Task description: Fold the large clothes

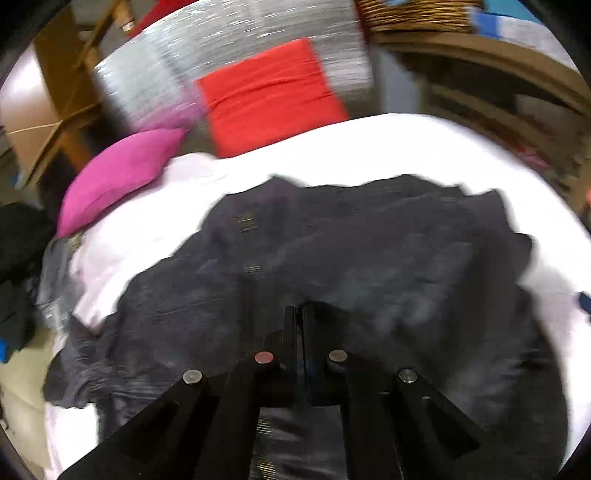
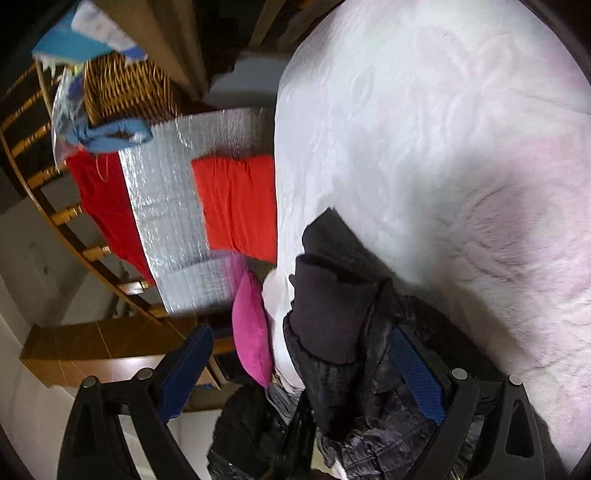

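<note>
A large dark grey quilted jacket lies spread and rumpled on the white bed. My left gripper hangs over its near middle with the black fingers pressed together, shut. Whether any fabric is pinched between them is hidden. In the right wrist view, which is rolled sideways, the jacket bunches at the bed's edge with a dark ribbed cuff sticking up. My right gripper stands open. The bunched jacket lies between its blue pads, and the left one is free in the air.
A magenta pillow rests at the bed's left corner. Beyond the bed lie a red cushion on a silver foil mat, a wicker basket and a wooden railing. Dark clothes are heaped left of the bed.
</note>
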`<state>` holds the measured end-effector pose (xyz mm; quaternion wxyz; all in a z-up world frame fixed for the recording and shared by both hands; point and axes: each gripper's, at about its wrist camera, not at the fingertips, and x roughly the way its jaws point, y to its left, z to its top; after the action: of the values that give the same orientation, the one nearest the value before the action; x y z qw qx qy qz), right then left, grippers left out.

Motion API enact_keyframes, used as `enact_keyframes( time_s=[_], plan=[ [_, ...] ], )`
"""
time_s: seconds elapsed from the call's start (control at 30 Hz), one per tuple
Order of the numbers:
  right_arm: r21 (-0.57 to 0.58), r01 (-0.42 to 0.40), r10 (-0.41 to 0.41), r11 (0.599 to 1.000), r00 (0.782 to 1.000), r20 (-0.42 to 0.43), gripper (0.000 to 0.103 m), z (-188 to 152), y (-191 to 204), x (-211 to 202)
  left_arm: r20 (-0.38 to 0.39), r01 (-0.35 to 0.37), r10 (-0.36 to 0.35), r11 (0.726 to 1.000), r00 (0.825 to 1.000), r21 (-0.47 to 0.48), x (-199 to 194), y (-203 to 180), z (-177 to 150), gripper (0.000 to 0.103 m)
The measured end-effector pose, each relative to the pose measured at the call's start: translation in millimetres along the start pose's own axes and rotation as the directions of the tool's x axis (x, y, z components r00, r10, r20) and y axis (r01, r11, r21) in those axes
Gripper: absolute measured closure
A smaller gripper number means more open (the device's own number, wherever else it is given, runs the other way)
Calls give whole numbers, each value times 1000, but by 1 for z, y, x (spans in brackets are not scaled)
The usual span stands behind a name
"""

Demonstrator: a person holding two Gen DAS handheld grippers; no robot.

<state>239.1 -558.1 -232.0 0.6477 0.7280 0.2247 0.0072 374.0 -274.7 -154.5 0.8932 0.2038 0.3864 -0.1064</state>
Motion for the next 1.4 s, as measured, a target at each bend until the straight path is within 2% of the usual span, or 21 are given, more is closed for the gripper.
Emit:
enact_keyframes(
  time_s=[0.13, 0.23, 0.27, 0.3, 0.33, 0.37, 0.4, 0.47, 0.5, 0.6, 0.7, 0.73, 0.77, 0.83, 0.93, 1.1, 1.13, 1.17, 1.23, 1.33, 1.4],
  plan=[
    [-9, 11, -11, 1000, 1000, -25, 5, 0, -1, 17, -66, -63, 58, 995, 996, -79, 17, 54, -14, 100],
    [-58, 37, -40, 998, 998, -51, 9, -4, 5, 35, -82, 49, -62, 987, 995, -151, 6, 76, -24, 100],
    [-80, 51, -56, 995, 997, -54, 14, -4, 7, 42, -61, 89, -99, 986, 993, -140, -4, 72, -26, 93],
    [-91, 58, -63, 994, 996, -58, 16, -4, 7, 47, -40, 128, -134, 984, 990, -121, -14, 64, -28, 81],
    [-89, 55, -61, 994, 996, -62, 18, -2, 4, 50, -18, 169, -171, 981, 985, -98, -25, 54, -29, 41],
    [-76, 49, -54, 996, 997, -63, 20, 0, 1, 53, 30, 210, -208, 976, 978, -61, -42, 39, -30, 9],
    [-44, 41, -44, 998, 997, -59, 21, 3, -5, 54, 67, 216, -213, 975, 975, -42, -50, 30, -30, 4],
    [-8, 31, -31, 999, 999, -41, 21, 7, -11, 50, 138, 235, -236, 972, 962, 26, -71, 3, -33, 3],
    [-9, 29, -29, 1000, 999, -30, 21, 8, -10, 46, 130, 239, -246, 969, 960, 65, -71, -13, -31, 3],
    [-54, 31, -32, 998, 999, -17, 21, 10, -1, 38, 59, 183, -191, 976, 980, 121, -54, -45, -28, 3],
    [-81, 48, -49, 996, 999, -6, 21, 12, 4, 31, -12, 148, -148, 984, 989, 95, -25, -53, -24, 5],
    [-75, 52, -53, 996, 999, -9, 21, 13, 3, 31, -30, 155, -153, 985, 988, 80, -15, -51, -22, 26],
    [-70, 56, -57, 996, 998, -14, 21, 14, 2, 31, -51, 174, -171, 983, 984, 64, -7, -49, -20, 58],
    [-72, 71, -73, 995, 997, -27, 21, 15, 2, 34, -86, 185, -181, 982, 980, 39, 2, -42, -16, 81],
    [-99, 73, -78, 992, 996, -47, 21, 12, 6, 38, -45, 196, -197, 980, 979, -18, -2, -15, -11, 88],
    [-166, 57, -77, 984, 990, -116, 21, -6, 16, 57, -35, 284, -299, 933, 954, -220, 4, 62, -15, 82],
    [-176, 64, -88, 982, 988, -130, 21, -11, 16, 61, -51, 285, -307, 925, 950, -253, 9, 77, -21, 73],
    [-184, 74, -101, 980, 985, -143, 21, -15, 15, 67, -73, 286, -319, 914, 945, -289, 15, 91, -29, 50],
    [-194, 89, -124, 977, 977, -174, 21, -22, 11, 78, -111, 285, -345, 886, 932, -366, 26, 116, -49, 22],
    [-226, 129, -172, 966, 968, -184, 21, -30, 10, 89, -118, 321, -421, 819, 899, -475, 32, 146, -80, 21],
    [-245, 163, -208, 956, 963, -173, 21, -32, 9, 91, -110, 320, -429, 800, 897, -508, 27, 157, -90, 21]
  ],
)
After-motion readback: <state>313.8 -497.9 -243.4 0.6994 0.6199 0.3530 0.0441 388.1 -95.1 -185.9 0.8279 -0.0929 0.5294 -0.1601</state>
